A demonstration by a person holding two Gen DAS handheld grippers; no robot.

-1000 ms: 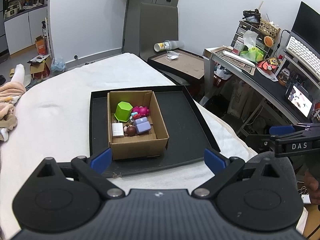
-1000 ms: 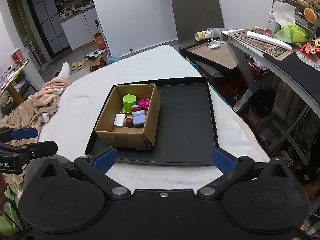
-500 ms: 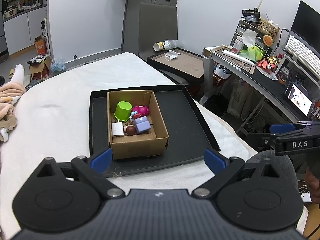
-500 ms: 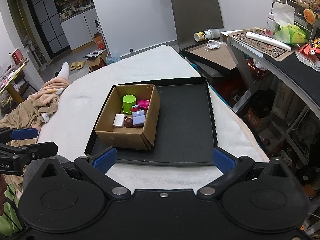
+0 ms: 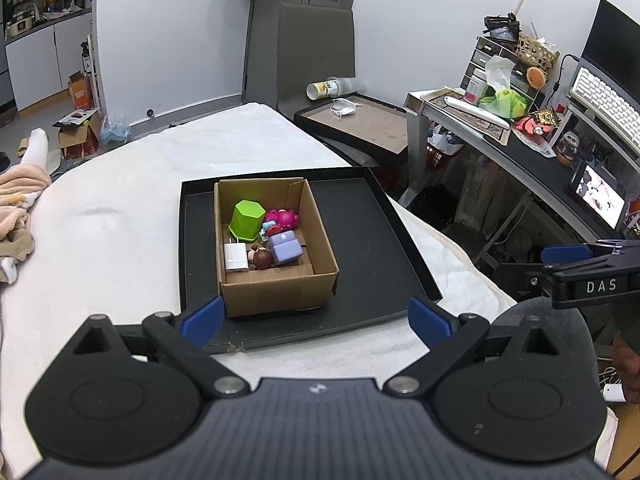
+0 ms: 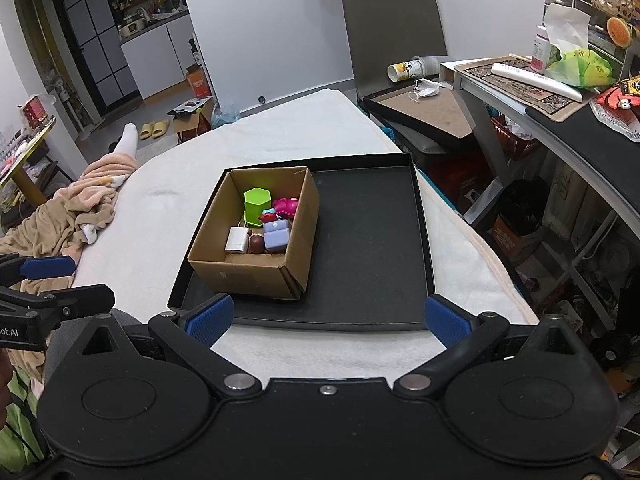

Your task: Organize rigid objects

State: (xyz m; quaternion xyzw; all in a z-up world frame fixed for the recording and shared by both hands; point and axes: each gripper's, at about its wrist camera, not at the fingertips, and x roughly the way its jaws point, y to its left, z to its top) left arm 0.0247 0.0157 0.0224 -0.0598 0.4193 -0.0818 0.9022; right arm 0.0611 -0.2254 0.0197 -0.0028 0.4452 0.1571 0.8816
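Observation:
A cardboard box (image 5: pixel 276 292) (image 6: pixel 244 276) stands on the left part of a black tray (image 5: pixel 372 240) (image 6: pixel 372 240) on a white-covered table. Inside lie a green hexagonal cup (image 5: pixel 247 220) (image 6: pixel 257 206), a pink toy (image 5: pixel 283 218) (image 6: pixel 287 207), a lilac block (image 5: pixel 284 248) (image 6: pixel 276 237), a white charger (image 5: pixel 235 258) (image 6: pixel 237 240) and a brown ball (image 5: pixel 262 259) (image 6: pixel 256 244). My left gripper (image 5: pixel 316 318) is open and empty, held back at the tray's near edge. My right gripper (image 6: pixel 327 318) is open and empty, also near the tray's front edge.
A towel-covered table (image 5: pixel 100 248) carries the tray. A beige blanket (image 6: pixel 68 220) lies at the left. A cluttered desk (image 6: pixel 560 100) and shelves stand at the right. A chair (image 5: pixel 316 52) and a second tray (image 5: pixel 360 124) sit beyond the table.
Both grippers have stayed almost still and open. The views shifted only slightly; the box and its contents have not moved.

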